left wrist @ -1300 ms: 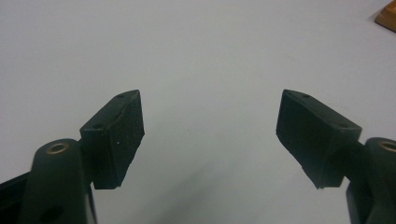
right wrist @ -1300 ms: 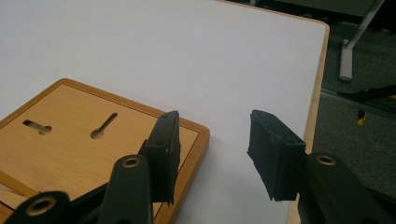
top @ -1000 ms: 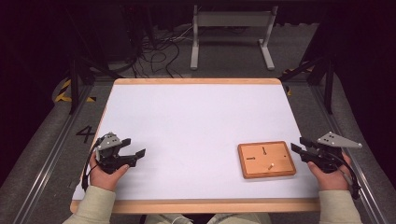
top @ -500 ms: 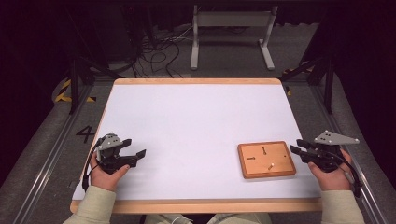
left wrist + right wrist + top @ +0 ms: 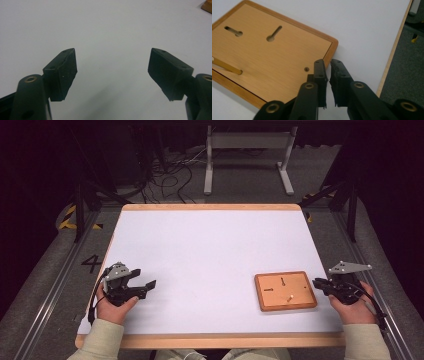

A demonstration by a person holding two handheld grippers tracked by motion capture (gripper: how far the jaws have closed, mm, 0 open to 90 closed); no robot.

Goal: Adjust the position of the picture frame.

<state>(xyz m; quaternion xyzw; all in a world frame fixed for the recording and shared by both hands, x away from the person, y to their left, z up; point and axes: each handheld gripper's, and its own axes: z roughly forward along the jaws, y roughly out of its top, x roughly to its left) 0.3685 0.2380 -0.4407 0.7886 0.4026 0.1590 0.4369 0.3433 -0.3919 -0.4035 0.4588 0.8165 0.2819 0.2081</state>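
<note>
- Closest to the person, low in the high view: sleeves and both hands at the near edge of the table (image 5: 210, 235), one gripper in each.
- Left gripper (image 5: 145, 285) sits over the near left part of the white top, pointing toward the middle. Its jaws are spread wide with nothing between them; in the left gripper view there's just bare white surface in the gap between its pads (image 5: 63, 72).
- Right gripper (image 5: 317, 283) is at the near right, just beside the right edge of the board (image 5: 285, 291). Its jaws have just been closing and are now pretty much together, only a thin slit left, nothing pinched in there. In the right gripper view the tips (image 5: 327, 65) hang right by the board's corner; can't tell if they touch it.
- The board lies flat on the near right part of the table, a bit askew. It's wood with a raised rim, two keyhole-shaped slots (image 5: 274, 33) and a small round hole (image 5: 306, 69).
- A peg (image 5: 289, 297) stands in the board's near half; in the right gripper view it shows as a thin stick (image 5: 225, 67) coming out of a hole, tilted.
- Further out the white top runs to the far edge.
- Past that: dark floor, a tangle of cables (image 5: 165, 170) and a grey metal stand (image 5: 247, 150).
</note>
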